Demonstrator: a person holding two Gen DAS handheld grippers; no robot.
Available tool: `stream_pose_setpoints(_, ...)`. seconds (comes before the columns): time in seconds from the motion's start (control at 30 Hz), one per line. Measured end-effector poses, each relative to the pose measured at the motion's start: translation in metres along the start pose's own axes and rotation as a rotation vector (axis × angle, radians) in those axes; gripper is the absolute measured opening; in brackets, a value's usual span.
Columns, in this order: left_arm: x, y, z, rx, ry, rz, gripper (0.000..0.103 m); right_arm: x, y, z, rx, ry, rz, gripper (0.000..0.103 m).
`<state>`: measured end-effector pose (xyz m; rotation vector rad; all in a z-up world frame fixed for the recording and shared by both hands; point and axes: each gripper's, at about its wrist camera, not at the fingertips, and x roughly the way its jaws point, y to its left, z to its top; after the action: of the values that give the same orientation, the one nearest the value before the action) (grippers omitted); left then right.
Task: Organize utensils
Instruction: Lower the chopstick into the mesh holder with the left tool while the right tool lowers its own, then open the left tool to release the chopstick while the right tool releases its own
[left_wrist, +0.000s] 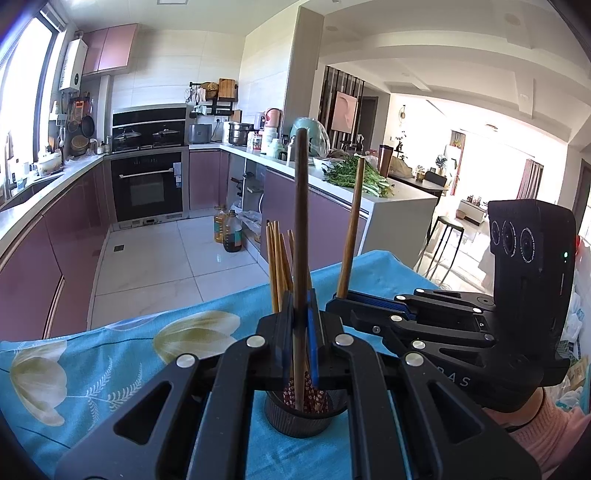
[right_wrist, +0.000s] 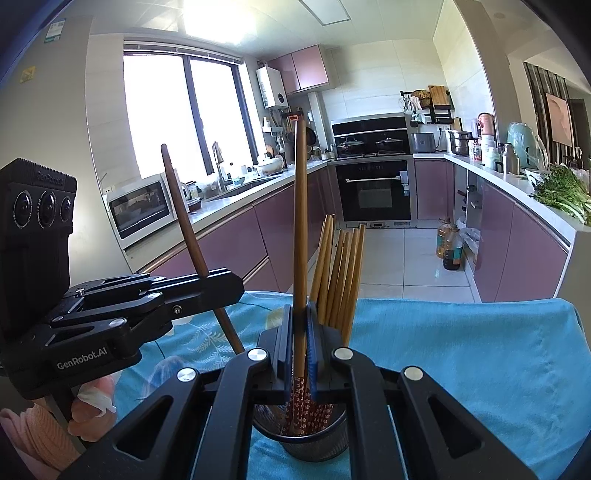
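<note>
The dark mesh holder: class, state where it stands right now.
In both wrist views the dark mesh holder stands bottom centre on the blue floral cloth, just under both shut grippers' chopsticks, with patterned chopstick ends inside.
</note>
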<state>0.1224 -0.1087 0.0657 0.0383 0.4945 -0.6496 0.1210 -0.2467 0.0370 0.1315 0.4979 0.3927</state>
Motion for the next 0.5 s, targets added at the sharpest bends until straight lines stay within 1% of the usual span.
stream_pose_setpoints(0.5, 0.015, 0.003, -0.005, -0.009, 0.038, -0.005, 0.007, 0.008, -0.002, -0.009, 0.005, 0.026, -0.001, 0.006)
